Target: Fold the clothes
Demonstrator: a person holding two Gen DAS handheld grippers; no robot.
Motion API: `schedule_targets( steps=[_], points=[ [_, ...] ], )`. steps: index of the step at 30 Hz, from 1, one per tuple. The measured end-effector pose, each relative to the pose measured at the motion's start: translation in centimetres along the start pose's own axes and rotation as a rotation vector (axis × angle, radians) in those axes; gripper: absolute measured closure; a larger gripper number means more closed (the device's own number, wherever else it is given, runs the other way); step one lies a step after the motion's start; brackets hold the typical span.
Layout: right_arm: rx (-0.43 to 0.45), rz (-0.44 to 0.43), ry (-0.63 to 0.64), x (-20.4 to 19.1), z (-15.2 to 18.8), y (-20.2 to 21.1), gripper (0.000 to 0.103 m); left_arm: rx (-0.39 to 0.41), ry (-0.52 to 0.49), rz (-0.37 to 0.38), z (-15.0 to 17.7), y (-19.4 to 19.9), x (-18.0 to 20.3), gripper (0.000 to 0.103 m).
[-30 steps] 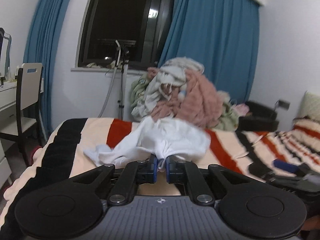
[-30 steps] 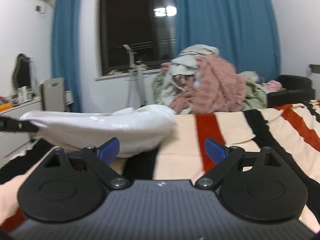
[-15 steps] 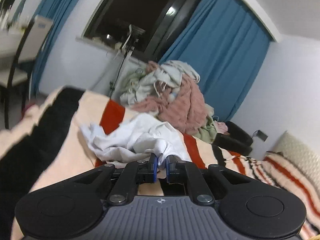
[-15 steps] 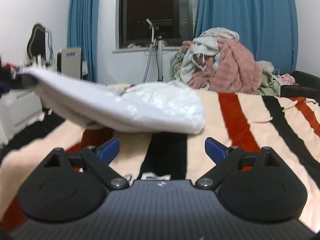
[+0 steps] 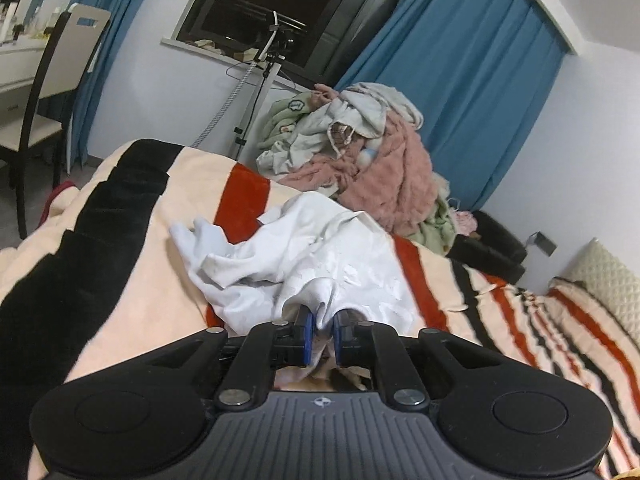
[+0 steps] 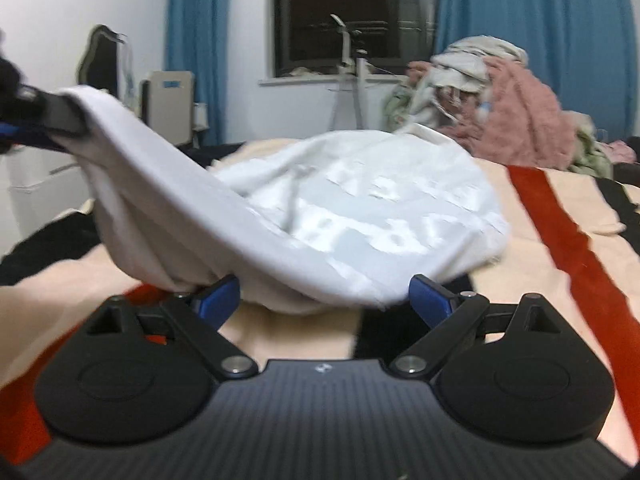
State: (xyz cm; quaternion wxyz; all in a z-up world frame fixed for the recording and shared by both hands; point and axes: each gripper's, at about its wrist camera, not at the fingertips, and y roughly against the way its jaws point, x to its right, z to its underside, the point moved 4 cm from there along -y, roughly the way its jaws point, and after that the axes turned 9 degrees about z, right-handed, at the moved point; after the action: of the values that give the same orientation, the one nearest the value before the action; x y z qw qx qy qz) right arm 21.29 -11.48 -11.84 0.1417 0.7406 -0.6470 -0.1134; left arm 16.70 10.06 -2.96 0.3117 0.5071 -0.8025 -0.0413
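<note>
A crumpled white garment (image 5: 320,256) with pale printed lettering lay across the striped blanket (image 5: 132,264) on the bed, 1 edge lifted. The left claw (image 5: 320,326) pinched a fold of it; the right claw (image 6: 324,300) stood spread wide, grasping nothing. Behind, a heap of clothes (image 5: 372,152) sat unfolded.

White garment (image 5: 320,264), striped cream-red-black blanket (image 5: 160,240), blue curtains (image 5: 460,80)
</note>
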Motion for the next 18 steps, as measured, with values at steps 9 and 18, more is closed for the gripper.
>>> schedule_targets(
  steps=[9,18],
  points=[
    [0.095,0.231,-0.217,6.3,-2.6,1.3,0.01,-0.095,-0.13,0.045,0.8,-6.2,-0.1,0.067],
    [-0.145,0.274,-0.475,11.3,0.9,-2.0,0.01,-0.207,-0.3,0.04,3.7,-9.2,0.1,0.052]
  ],
)
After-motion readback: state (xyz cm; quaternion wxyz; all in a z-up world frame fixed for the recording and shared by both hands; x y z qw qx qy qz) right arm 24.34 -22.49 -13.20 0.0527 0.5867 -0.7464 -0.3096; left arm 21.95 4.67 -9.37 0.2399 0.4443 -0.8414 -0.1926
